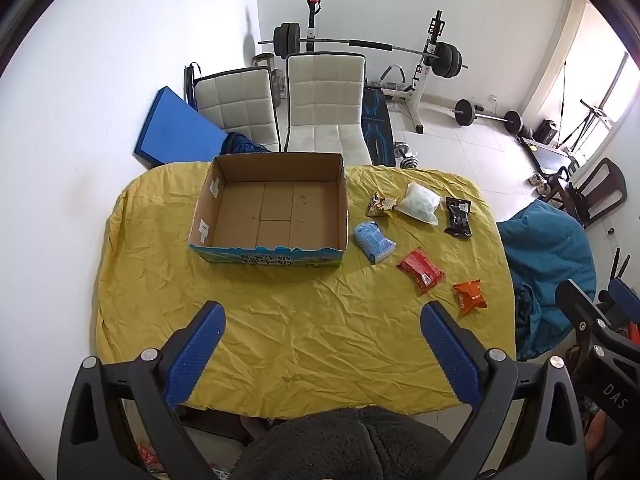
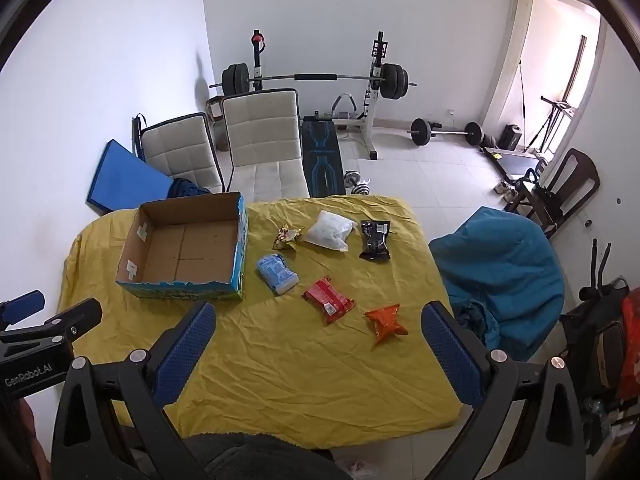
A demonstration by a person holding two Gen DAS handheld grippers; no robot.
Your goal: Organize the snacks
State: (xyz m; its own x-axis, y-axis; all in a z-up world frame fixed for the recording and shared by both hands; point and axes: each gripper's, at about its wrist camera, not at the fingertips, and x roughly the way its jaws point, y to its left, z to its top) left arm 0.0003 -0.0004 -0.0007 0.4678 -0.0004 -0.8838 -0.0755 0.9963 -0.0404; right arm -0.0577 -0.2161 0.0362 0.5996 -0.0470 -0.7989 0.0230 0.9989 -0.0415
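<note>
An empty open cardboard box [image 1: 272, 212] [image 2: 184, 248] sits on the yellow-clothed table [image 1: 280, 328] [image 2: 288, 360], left of several snack packs. Those packs are a light blue one [image 1: 374, 241] [image 2: 277, 273], a red one [image 1: 421, 271] [image 2: 329, 299], an orange one [image 1: 469, 297] [image 2: 385, 322], a gold one [image 1: 382, 205] [image 2: 287, 237], a white bag [image 1: 419, 203] [image 2: 330, 230] and a black pack [image 1: 459, 216] [image 2: 375, 239]. My left gripper [image 1: 322, 320] hangs open above the table's near edge. My right gripper [image 2: 319, 320] is open too, holding nothing.
Two white padded chairs [image 1: 320, 104] stand behind the table, with a weight bench and barbell rack [image 1: 424, 60] beyond. A blue mat [image 1: 176, 128] leans on the left wall. A blue beanbag [image 2: 500, 276] lies right of the table. A dark fleece sleeve [image 1: 344, 444] shows at the bottom.
</note>
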